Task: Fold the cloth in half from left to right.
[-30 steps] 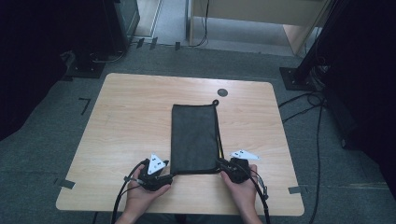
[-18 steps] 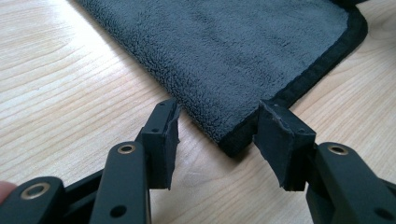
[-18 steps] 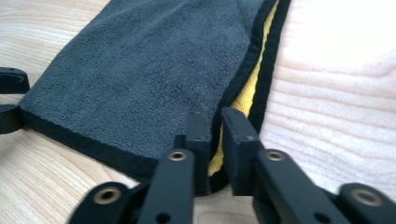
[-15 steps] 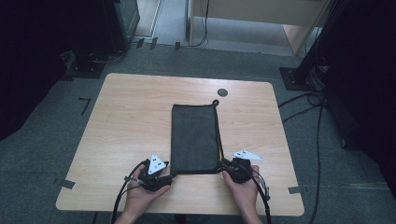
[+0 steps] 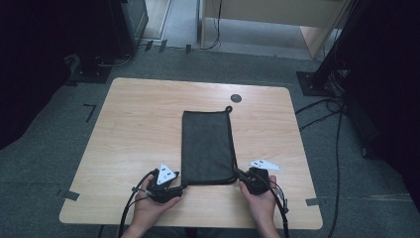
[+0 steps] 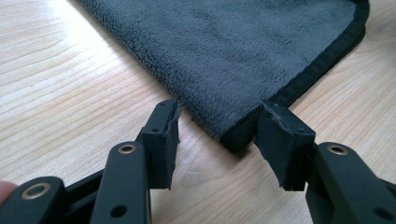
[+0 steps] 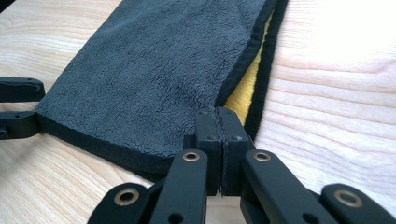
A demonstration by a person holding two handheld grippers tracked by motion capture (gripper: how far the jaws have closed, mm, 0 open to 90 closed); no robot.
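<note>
While the right gripper [image 7: 219, 135] is clamped on the folded cloth's [image 5: 207, 146] near right corner, the left gripper [image 6: 224, 140] gapes around its near left corner.

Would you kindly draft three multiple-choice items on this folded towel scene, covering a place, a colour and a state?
1. Where does the grey towel lie on the table?
A far left edge
B middle, towards the person
C far corner

2. What colour shows inside the fold?
A yellow
B red
C white

3. How is the left gripper?
A shut on the towel
B open at the near corner
C lifted high

Answers: B, the high view shows it central; A, yellow peeks past the right gripper; B, its jaws stand apart.
</note>
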